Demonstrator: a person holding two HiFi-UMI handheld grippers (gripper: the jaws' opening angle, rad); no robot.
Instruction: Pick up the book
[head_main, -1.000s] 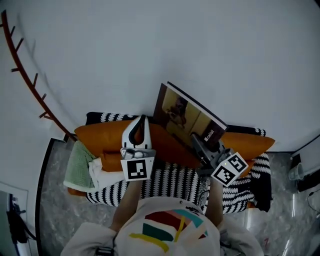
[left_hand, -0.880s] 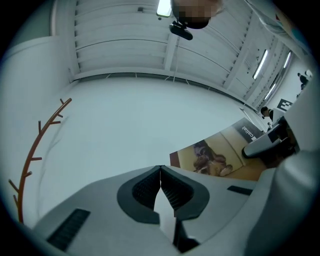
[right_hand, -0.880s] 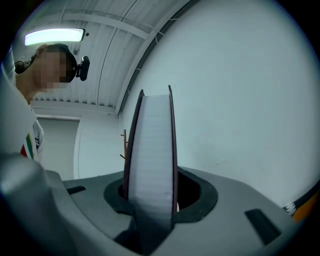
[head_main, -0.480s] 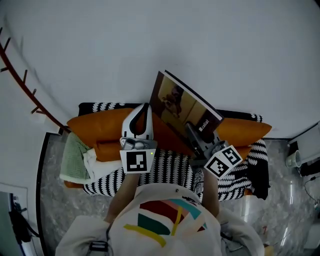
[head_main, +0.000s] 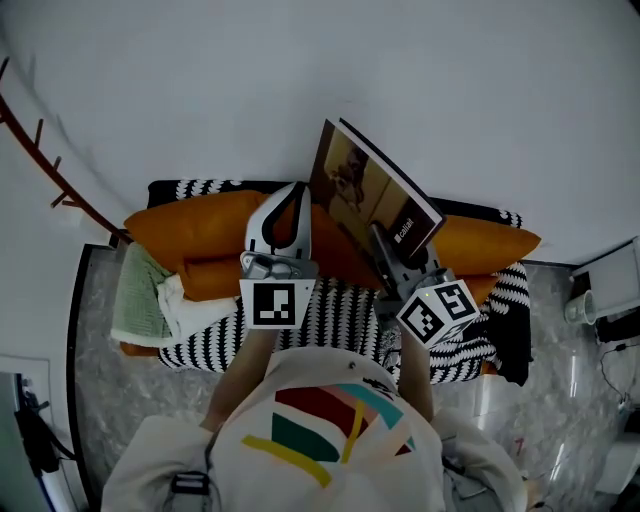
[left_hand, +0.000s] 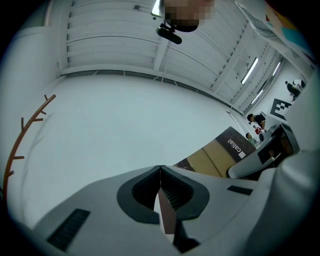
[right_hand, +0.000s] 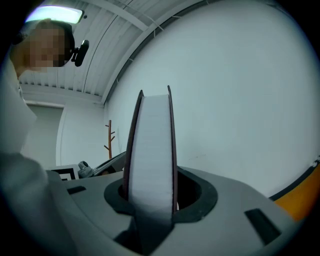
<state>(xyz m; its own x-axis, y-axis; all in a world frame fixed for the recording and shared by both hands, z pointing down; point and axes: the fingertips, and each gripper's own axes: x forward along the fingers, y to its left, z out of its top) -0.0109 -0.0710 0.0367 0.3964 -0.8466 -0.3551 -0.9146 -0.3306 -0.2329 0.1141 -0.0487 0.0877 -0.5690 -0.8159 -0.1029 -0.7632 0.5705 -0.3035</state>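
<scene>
The book (head_main: 368, 190), with a brown cover, is held up off the sofa and tilted against the white wall behind it. My right gripper (head_main: 388, 248) is shut on its lower edge. In the right gripper view the white page block (right_hand: 151, 145) stands upright between the jaws of the right gripper (right_hand: 150, 194). My left gripper (head_main: 289, 198) hovers over the orange cushions just left of the book, shut with nothing in it. In the left gripper view the left gripper (left_hand: 160, 170) has its tips together, and the book (left_hand: 220, 156) shows at the right.
An orange sofa (head_main: 190, 235) with a black-and-white striped throw (head_main: 335, 315) runs below the wall. A green towel (head_main: 135, 305) and a white cloth (head_main: 185, 310) lie at its left end. A wooden coat rack (head_main: 55, 175) stands at the left. A cup (head_main: 580, 308) sits at the far right.
Both grippers have drifted a little to the right along the sofa. The book has stayed clamped in the right gripper, and the left gripper has stayed shut.
</scene>
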